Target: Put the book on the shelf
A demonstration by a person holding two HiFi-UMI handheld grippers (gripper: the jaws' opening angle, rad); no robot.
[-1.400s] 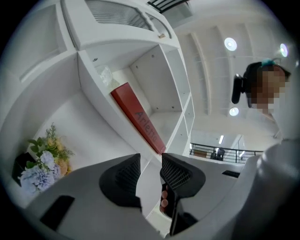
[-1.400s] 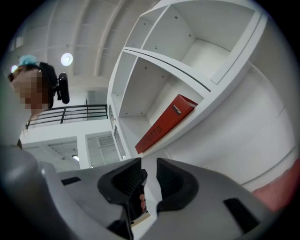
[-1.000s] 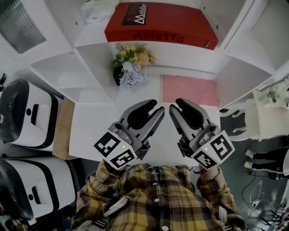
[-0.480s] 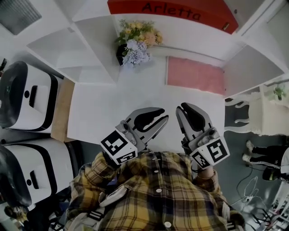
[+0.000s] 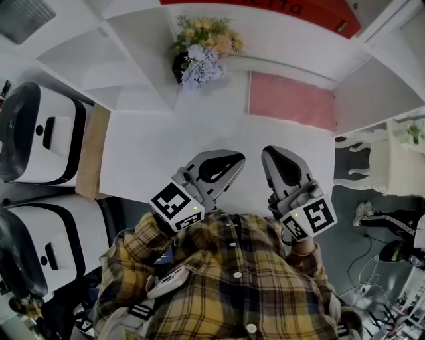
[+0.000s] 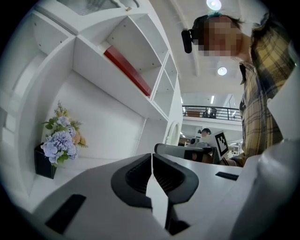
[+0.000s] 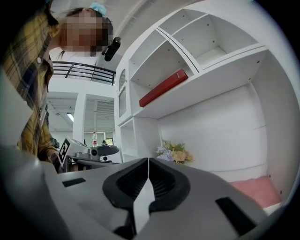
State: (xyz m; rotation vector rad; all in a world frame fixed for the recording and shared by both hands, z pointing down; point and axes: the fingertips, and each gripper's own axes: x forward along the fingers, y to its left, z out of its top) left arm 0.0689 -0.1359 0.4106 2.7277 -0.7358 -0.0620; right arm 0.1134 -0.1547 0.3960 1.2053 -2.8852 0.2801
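Observation:
The red book [image 5: 332, 13] lies flat on a high shelf, only its edge showing at the top of the head view. It shows as a red slab in the left gripper view [image 6: 126, 70] and in the right gripper view [image 7: 163, 87]. My left gripper [image 5: 239, 160] and right gripper [image 5: 267, 154] hover side by side over the white desk [image 5: 153, 146], close to my checked shirt and far from the book. Both are shut with nothing between the jaws [image 6: 152, 157] [image 7: 148, 161].
A dark pot of flowers [image 5: 199, 50] stands at the back of the desk, with a pink mat [image 5: 291, 99] to its right. White shelf compartments [image 5: 99, 56] rise behind. White machines [image 5: 40, 139] stand at the left, a white chair [image 5: 352, 176] at the right.
Both grippers' jaws have gone from partly open to shut, empty. The grippers drew back toward my body, and the book slid toward the top edge of the head view.

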